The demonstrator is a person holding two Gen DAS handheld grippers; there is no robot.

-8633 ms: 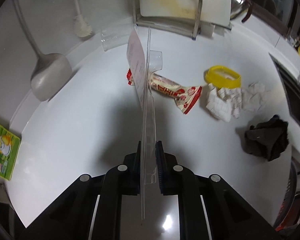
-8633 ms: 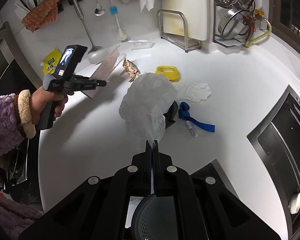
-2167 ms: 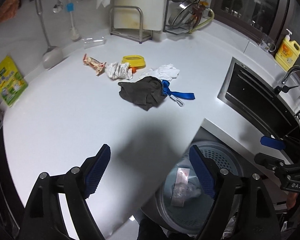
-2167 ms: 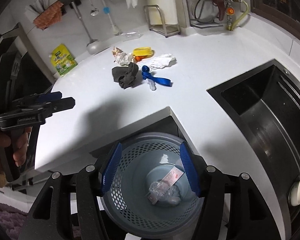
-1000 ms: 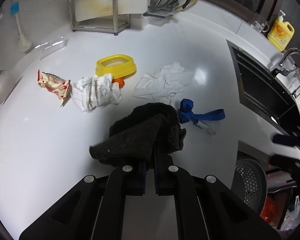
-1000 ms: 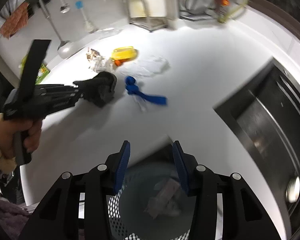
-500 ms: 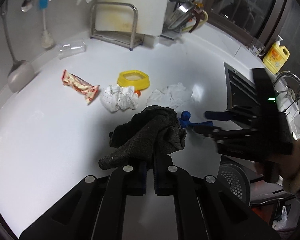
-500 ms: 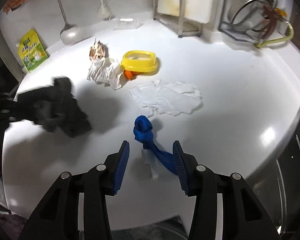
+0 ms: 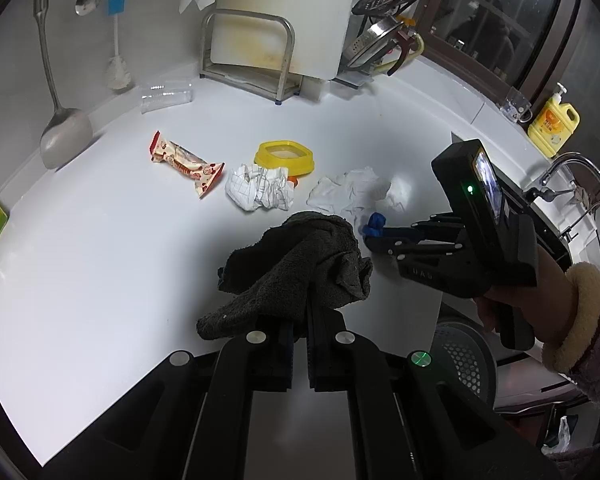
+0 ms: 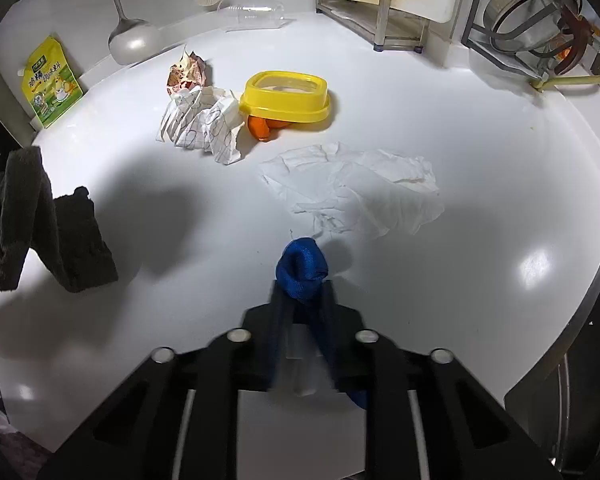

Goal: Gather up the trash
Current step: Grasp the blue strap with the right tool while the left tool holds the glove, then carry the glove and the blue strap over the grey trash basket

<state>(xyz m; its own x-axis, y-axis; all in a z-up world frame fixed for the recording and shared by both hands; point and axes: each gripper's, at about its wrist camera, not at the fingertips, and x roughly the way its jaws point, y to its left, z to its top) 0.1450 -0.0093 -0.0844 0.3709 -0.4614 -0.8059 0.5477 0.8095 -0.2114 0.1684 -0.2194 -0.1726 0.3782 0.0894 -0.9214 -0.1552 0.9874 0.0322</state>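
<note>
Left gripper point(image 9: 298, 344): jaws pinching dark towel point(image 9: 296, 264), lifted off white surface point(image 9: 100, 272). Right gripper point(image 10: 302, 320): jaws closing around blue strap point(image 10: 302, 266) (knotted end forward). Soft, light, limp; likely to dangle, so best taken near the knot.

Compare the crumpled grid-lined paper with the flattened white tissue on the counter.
The grid-lined paper is balled up and printed with dark lines; the white tissue is plain and spread nearly flat. The paper lies against the yellow container; the tissue lies apart from it, nearer the blue strap. Both are white, wrinkled, and lying on the countertop.
</note>
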